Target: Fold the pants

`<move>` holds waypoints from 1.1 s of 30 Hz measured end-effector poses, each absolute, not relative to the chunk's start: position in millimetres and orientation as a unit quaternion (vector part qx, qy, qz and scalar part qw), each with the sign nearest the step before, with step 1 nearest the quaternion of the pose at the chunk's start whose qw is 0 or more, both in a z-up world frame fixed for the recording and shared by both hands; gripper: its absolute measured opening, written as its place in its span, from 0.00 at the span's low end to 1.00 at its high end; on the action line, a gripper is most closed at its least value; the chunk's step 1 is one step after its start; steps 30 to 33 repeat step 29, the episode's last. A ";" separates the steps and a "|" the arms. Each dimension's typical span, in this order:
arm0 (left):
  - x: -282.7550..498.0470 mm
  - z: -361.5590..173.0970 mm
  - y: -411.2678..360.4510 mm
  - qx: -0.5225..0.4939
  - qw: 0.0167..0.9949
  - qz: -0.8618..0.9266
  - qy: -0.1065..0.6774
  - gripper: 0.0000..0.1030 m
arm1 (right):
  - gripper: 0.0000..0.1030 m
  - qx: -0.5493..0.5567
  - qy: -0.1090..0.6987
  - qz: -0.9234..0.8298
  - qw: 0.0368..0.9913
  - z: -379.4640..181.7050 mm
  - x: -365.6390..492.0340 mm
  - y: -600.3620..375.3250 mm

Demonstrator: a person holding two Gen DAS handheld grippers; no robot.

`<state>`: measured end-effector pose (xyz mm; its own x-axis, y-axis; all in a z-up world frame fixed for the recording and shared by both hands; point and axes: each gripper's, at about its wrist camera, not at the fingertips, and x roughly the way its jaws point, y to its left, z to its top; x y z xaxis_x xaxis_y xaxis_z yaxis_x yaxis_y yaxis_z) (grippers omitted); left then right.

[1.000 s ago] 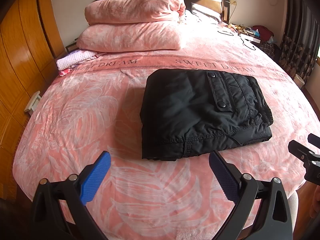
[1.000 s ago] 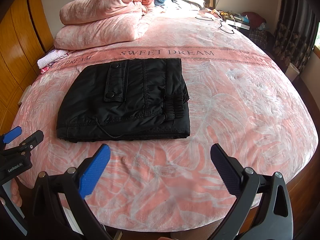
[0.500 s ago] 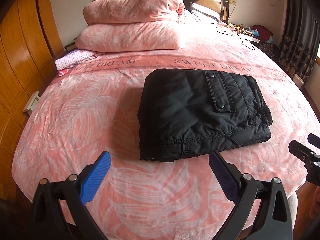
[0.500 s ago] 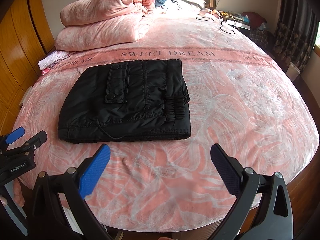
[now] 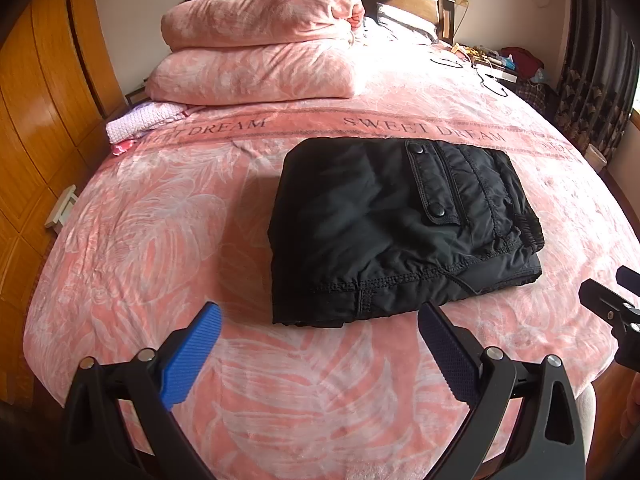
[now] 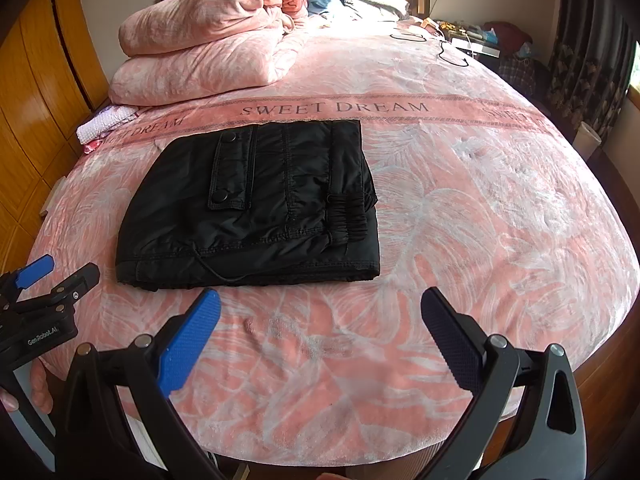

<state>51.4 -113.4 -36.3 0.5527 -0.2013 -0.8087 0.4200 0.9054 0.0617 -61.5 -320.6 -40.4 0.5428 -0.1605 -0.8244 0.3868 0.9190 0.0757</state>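
Note:
Black pants [image 5: 396, 228] lie folded into a flat rectangle on the pink bedspread [image 5: 160, 240]; they also show in the right wrist view [image 6: 256, 208], pocket flap with snaps on top. My left gripper [image 5: 320, 332] is open and empty, just short of the pants' near edge. My right gripper [image 6: 320, 320] is open and empty, near the foot of the bed in front of the pants. The left gripper shows at the left edge of the right wrist view [image 6: 52, 280]. The right gripper shows at the right edge of the left wrist view [image 5: 612, 300].
Folded pink quilts [image 5: 260, 64] are stacked at the head of the bed. A white knitted cloth [image 5: 140, 120] lies at the left side. A wooden wardrobe [image 5: 36, 120] stands on the left. Cables [image 6: 448, 48] and a cluttered nightstand [image 5: 504, 64] are at the back right.
Both grippers have shifted slightly; the pants sit a little more to the left in the left wrist view. The pants have not moved on the bed.

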 end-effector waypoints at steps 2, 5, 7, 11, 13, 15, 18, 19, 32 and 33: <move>52.2 -37.3 -114.0 0.123 0.871 -0.179 0.441 0.96 | 0.97 0.126 0.451 -0.158 0.869 -40.5 -61.3 -321.1; 52.9 -38.5 -114.5 0.120 0.870 -0.181 0.443 0.96 | 0.97 0.126 0.451 -0.157 0.869 -40.5 -61.2 -321.1; 53.0 -39.0 -115.4 0.122 0.870 -0.181 0.443 0.96 | 0.97 0.126 0.451 -0.158 0.869 -40.6 -61.5 -321.0; 53.5 -38.8 -116.7 0.124 0.870 -0.182 0.441 0.96 | 0.97 0.127 0.451 -0.158 0.869 -41.0 -61.3 -321.4; 53.1 -38.3 -117.6 0.127 0.871 -0.182 0.438 0.96 | 0.97 0.127 0.451 -0.158 0.869 -41.1 -60.5 -321.6; 52.9 -37.8 -118.4 0.128 0.872 -0.184 0.436 0.96 | 0.97 0.128 0.452 -0.159 0.868 -41.8 -60.1 -321.9; 52.6 -37.2 -120.0 0.131 0.872 -0.185 0.433 0.96 | 0.97 0.129 0.452 -0.159 0.868 -42.5 -59.9 -322.6; 52.8 -37.1 -120.3 0.132 0.873 -0.185 0.433 0.96 | 0.97 0.128 0.452 -0.159 0.868 -42.7 -59.9 -322.7; 56.6 -36.0 -119.0 0.123 0.871 -0.185 0.439 0.96 | 0.97 0.128 0.451 -0.159 0.869 -42.6 -58.9 -322.2; 56.6 -36.0 -119.0 0.123 0.871 -0.185 0.439 0.96 | 0.97 0.128 0.451 -0.159 0.869 -42.6 -58.9 -322.2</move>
